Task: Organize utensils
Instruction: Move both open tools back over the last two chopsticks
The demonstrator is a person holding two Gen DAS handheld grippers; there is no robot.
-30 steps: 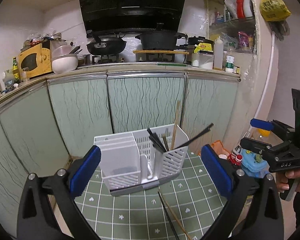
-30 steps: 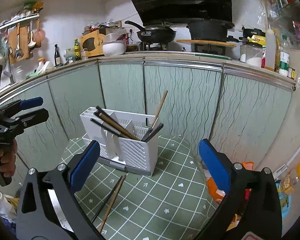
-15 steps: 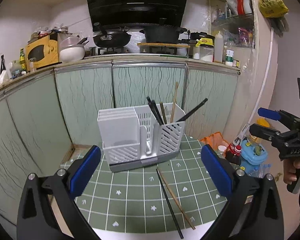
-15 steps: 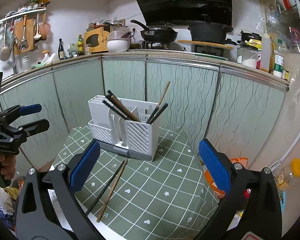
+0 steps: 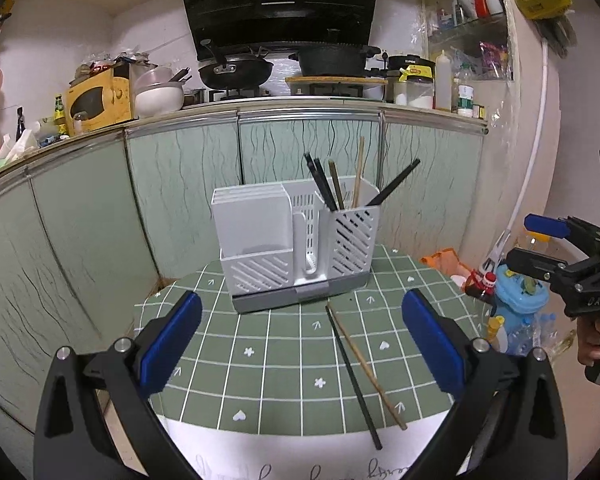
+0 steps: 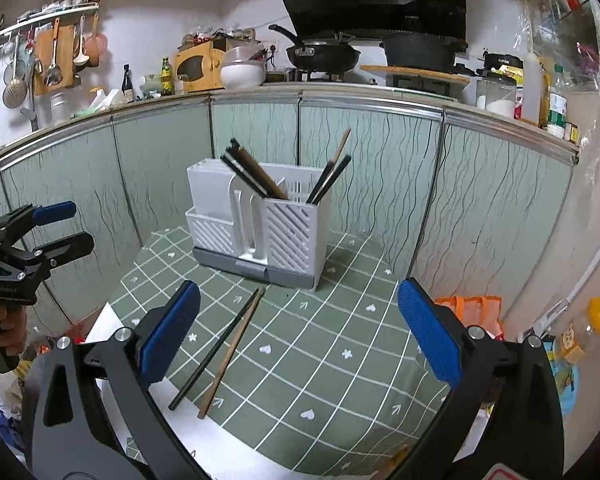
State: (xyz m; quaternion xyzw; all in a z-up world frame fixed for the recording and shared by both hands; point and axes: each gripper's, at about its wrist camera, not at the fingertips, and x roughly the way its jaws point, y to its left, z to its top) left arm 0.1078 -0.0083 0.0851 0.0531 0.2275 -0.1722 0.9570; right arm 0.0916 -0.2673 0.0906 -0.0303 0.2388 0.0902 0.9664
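1. The left gripper [image 5: 302,338] has its jaws spread wide apart with nothing between them, above the near part of the green checked tablecloth [image 5: 260,360].
2. The right gripper [image 6: 298,330] also has its jaws wide apart and holds nothing.
3. A white utensil holder [image 5: 296,240] on a grey base stands upright on the cloth, ahead of both pairs of jaws and well beyond the fingertips.
4. Several chopsticks [image 5: 328,184] lean in its right-hand slotted compartment; the left, solid-walled compartment shows nothing sticking out.
5. A black chopstick [image 5: 352,376] and a wooden chopstick [image 5: 366,368] lie loose on the cloth, side by side and nearly touching at the far ends, just in front of the holder's base.
6. In the left wrist view this pair lies between the jaws, nearer the right finger [image 5: 430,344]; in the right wrist view it runs close beside the left finger [image 6: 170,330].
7. Each gripper appears at the edge of the other's view, held in a hand [image 5: 594,340], off to the side of the table.
8. Pale green cabinet doors [image 5: 308,152] stand behind the holder.
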